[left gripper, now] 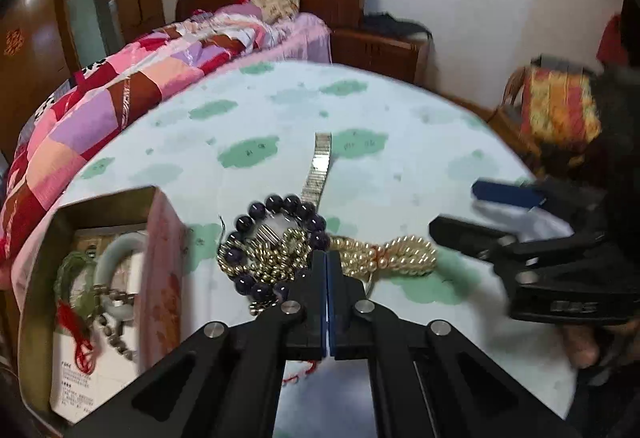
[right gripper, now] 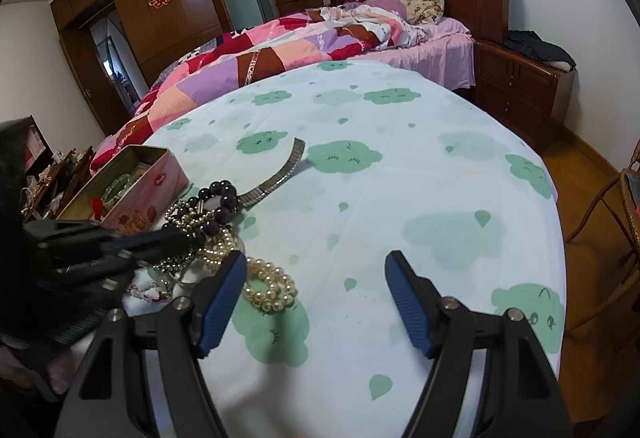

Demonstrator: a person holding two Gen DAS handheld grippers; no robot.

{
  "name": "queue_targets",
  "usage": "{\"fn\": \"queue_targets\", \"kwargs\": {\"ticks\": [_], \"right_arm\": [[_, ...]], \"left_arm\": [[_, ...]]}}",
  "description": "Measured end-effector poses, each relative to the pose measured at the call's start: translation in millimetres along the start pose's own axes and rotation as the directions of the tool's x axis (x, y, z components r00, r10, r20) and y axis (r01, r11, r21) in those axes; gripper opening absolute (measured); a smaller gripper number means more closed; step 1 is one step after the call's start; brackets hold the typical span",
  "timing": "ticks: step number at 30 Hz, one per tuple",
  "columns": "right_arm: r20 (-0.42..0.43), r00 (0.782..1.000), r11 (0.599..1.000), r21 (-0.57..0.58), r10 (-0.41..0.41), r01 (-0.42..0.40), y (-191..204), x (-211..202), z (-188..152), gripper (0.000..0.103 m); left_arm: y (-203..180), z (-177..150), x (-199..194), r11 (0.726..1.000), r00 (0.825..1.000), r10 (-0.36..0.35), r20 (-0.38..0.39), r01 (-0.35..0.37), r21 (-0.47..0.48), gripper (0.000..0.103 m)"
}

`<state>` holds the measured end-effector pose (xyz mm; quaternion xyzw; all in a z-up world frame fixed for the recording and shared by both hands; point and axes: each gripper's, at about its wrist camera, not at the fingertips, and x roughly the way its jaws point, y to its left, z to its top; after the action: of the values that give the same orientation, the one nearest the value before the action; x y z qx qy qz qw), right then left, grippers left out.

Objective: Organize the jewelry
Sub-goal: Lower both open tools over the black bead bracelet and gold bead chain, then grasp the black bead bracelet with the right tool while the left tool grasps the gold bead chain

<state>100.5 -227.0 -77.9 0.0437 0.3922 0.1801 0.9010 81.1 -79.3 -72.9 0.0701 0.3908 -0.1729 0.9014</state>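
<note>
A tangle of jewelry lies on the cloud-print tablecloth [right gripper: 420,198]: a dark purple bead bracelet [left gripper: 280,204] [right gripper: 218,190], a gold bead strand [left gripper: 276,254], a pearl necklace [left gripper: 404,254] [right gripper: 272,290] and a metal watch band [left gripper: 318,174] [right gripper: 280,174]. My left gripper [left gripper: 326,256] [right gripper: 182,238] is shut, its tips down in the tangle by the gold beads; I cannot tell whether a strand is pinched. My right gripper [right gripper: 316,262] [left gripper: 456,208] hovers open just right of the pearls, holding nothing. A pink tin box [left gripper: 160,262] [right gripper: 160,182] at the left holds a jade bangle [left gripper: 116,250] and other pieces.
A bed with a patchwork quilt [right gripper: 280,50] runs along the table's far side. Right of it stands a wooden nightstand [right gripper: 520,86]. A wicker chair [right gripper: 624,222] sits at the right edge. Bare tablecloth stretches across the right half of the table.
</note>
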Motion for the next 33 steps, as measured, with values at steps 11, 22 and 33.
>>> {"fn": "queue_targets", "kwargs": {"ticks": [11, 22, 33], "right_arm": [[-0.051, 0.997, 0.986, -0.155, 0.051, -0.059, 32, 8, -5, 0.063], [-0.061, 0.997, 0.992, -0.11, 0.055, -0.061, 31, 13, 9, 0.063], [-0.207, 0.976, 0.992, -0.092, 0.072, -0.092, 63, 77, 50, 0.048]], "left_arm": [[24, 6, -47, 0.997, 0.995, 0.005, 0.1, 0.003, -0.074, 0.0], [28, -15, -43, 0.994, 0.995, 0.03, 0.097, -0.019, -0.111, 0.072], [48, -23, -36, 0.978, 0.986, 0.154, 0.069, -0.142, -0.155, 0.072]]}}
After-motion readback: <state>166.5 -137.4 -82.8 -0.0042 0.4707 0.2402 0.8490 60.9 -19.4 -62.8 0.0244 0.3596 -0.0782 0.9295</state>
